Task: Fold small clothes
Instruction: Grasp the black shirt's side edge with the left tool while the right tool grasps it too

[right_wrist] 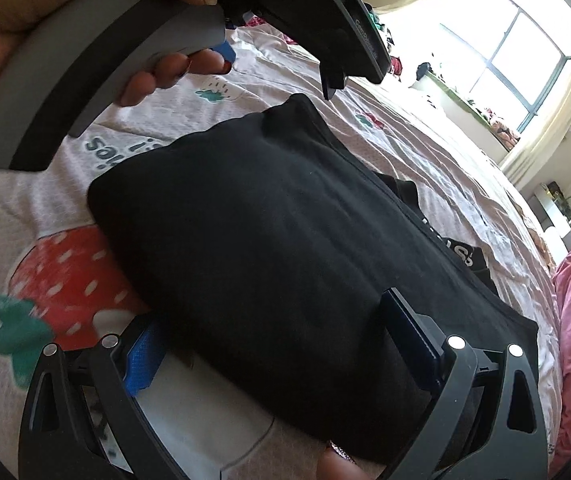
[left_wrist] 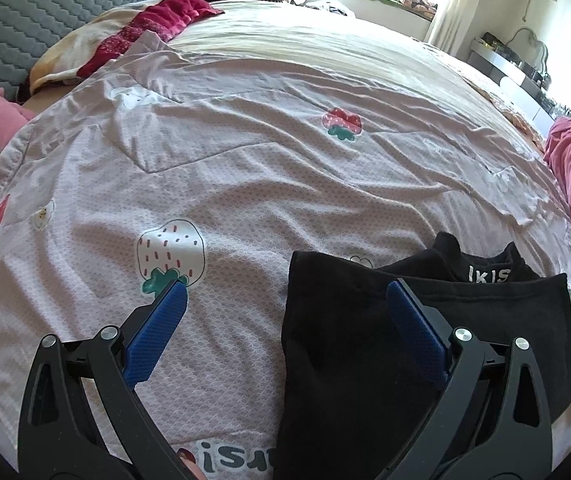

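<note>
Two grippers — left gripper (left_wrist: 285,300), right gripper (right_wrist: 281,328) — jaws spread over one folded black garment (right_wrist: 269,216).

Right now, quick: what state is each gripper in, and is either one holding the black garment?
Left gripper: open, holding nothing, above the black garment's left edge.
Right gripper: open, straddling the garment's near edge, not clamped on it.
</note>
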Motion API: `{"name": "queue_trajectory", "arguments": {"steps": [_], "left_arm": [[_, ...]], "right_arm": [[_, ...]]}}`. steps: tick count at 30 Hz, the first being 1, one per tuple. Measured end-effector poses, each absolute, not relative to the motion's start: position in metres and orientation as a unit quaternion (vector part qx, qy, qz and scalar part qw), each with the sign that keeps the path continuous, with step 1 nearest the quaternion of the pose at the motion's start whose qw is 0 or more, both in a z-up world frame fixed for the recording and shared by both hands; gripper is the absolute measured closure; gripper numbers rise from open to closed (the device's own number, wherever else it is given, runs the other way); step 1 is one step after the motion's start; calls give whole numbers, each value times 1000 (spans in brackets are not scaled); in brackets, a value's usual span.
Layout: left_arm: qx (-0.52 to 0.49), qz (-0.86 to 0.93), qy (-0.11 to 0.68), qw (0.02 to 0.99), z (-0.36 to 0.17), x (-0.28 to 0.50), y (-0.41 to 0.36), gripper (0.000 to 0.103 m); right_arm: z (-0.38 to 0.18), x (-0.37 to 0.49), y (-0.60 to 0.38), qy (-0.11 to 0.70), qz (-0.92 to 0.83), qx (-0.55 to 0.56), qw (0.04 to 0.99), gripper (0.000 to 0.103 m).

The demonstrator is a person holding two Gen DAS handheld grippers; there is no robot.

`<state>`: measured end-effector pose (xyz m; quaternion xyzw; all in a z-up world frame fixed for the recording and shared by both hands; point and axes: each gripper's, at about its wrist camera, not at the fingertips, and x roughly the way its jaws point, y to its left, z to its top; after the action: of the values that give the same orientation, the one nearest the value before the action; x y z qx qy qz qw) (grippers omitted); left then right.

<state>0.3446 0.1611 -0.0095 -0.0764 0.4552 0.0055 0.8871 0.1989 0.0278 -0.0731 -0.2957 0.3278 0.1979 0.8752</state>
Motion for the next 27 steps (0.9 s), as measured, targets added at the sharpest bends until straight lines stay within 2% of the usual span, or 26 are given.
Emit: {"name": "queue_trajectory", "arguments": {"steps": [8,9,10,12,14,15,16,25,26,27], "left_arm": [[-77,-3,472,878,-19,350,160,10],[-78,-4,473,877,-20,350,161,10],[-81,-4,476,876,-22,351,162,10],[-91,-8,482,871,-25,352,164,10],[-102,-19,493,864,-29,353,164,10],[-104,-21,494,863,-29,353,164,10],[-109,-24,495,862,-30,353,164,10],[-143,-81,491,856,-29,347,144,10],[-143,-88,487,857,-26,345,139,15],[-142,-91,486,858,-24,344,136,25]], "right_arm": [[-69,213,35,304,176,-295,889,8],[-66,212,33,297,178,-290,892,13],[-62,210,30,292,188,-281,895,25],[-57,203,27,277,196,-274,900,38],[-53,196,23,262,210,-268,903,58],[-51,194,22,260,215,-264,904,73],[-49,192,19,255,215,-260,906,79],[-29,184,-13,229,197,-200,932,83],[-28,183,-16,230,196,-194,933,83],[-26,183,-19,230,196,-185,935,83]]}}
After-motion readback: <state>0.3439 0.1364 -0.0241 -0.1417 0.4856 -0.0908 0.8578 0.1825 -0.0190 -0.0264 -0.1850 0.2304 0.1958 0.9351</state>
